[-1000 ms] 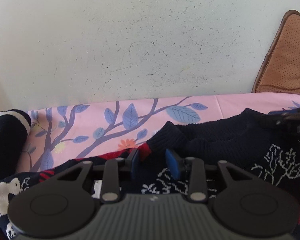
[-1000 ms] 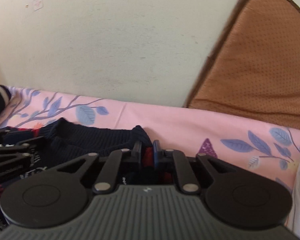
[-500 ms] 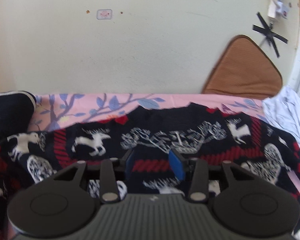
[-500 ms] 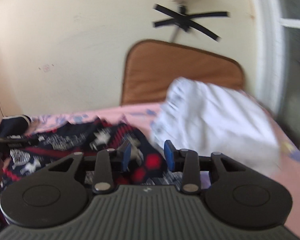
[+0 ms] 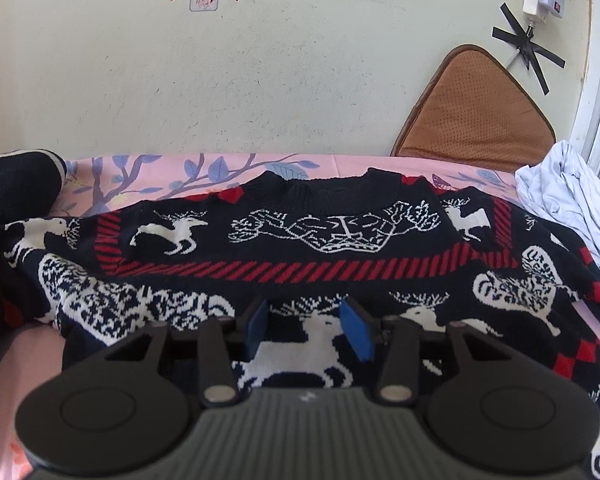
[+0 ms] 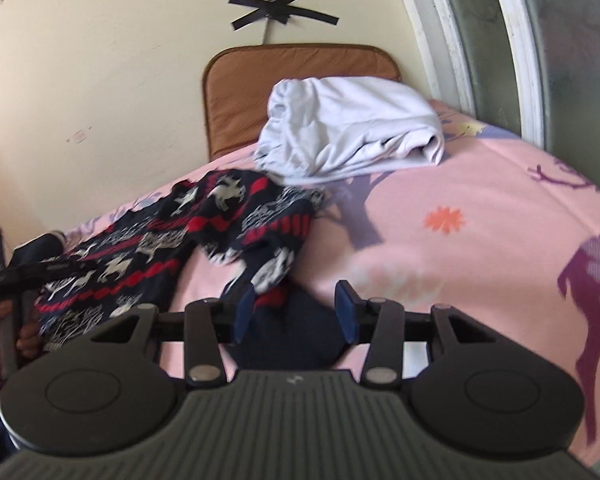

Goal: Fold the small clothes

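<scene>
The patterned sweater [image 5: 300, 248] lies spread on the pink sheet [image 6: 460, 208], collar toward the wall. The left gripper [image 5: 308, 330] hangs over the sweater's body, its 2 blue pads apart, gripping nothing. The right gripper [image 6: 296, 312] has just been opening; the dark sleeve cuff [image 6: 296, 332] lies between its parted jaws, apparently unpinched, though blur softens that view. A white garment [image 6: 352, 136] sits bunched near the brown cushion [image 6: 240, 92].
</scene>
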Action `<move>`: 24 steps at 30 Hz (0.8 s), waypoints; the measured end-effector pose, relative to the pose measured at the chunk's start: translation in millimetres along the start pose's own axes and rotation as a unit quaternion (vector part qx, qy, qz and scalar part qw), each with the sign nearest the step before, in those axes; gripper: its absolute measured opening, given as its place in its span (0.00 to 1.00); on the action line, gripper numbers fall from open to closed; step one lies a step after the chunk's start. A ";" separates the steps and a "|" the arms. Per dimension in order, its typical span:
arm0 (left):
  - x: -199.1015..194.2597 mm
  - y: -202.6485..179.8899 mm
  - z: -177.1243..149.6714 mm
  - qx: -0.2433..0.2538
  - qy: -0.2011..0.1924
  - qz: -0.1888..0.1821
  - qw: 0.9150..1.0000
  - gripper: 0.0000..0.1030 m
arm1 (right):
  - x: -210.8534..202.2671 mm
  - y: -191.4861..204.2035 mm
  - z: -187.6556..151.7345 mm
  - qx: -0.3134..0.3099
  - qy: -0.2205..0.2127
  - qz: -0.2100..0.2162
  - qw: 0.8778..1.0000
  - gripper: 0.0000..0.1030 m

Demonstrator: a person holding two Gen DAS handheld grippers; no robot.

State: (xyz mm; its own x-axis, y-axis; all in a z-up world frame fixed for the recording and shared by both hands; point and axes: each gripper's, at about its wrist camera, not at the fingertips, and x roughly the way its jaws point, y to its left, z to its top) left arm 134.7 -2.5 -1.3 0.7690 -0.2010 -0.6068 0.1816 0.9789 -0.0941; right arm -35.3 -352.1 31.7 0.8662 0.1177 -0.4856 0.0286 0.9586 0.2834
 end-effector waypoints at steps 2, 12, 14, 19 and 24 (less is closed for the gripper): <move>-0.3 0.3 0.0 -0.003 -0.001 -0.002 1.000 0.41 | -2.5 8.1 -7.8 -0.040 0.003 -0.038 0.998 0.46; -1.3 4.3 0.2 -0.020 -0.003 -0.012 1.000 0.41 | 18.4 13.4 2.0 -0.088 0.002 -0.081 0.993 0.07; -1.5 5.9 0.4 -0.025 -0.003 -0.014 1.000 0.41 | 7.9 10.5 30.8 -0.072 -0.031 -0.084 0.993 0.07; -1.9 8.5 0.6 -0.037 -0.003 -0.021 0.999 0.41 | -57.1 15.3 157.1 -0.093 -0.201 -0.133 0.966 0.06; -2.3 8.9 0.5 -0.035 -0.005 -0.022 0.999 0.42 | -61.4 16.6 246.2 -0.075 -0.227 -0.139 0.961 0.06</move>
State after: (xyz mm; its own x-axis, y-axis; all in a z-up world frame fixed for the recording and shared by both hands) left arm 134.9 6.7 -0.3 0.7673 -0.2433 -0.5934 0.1720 0.9694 -0.1750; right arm 34.8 -407.3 269.8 0.9650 -0.2404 -0.1051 0.2471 0.9673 0.0565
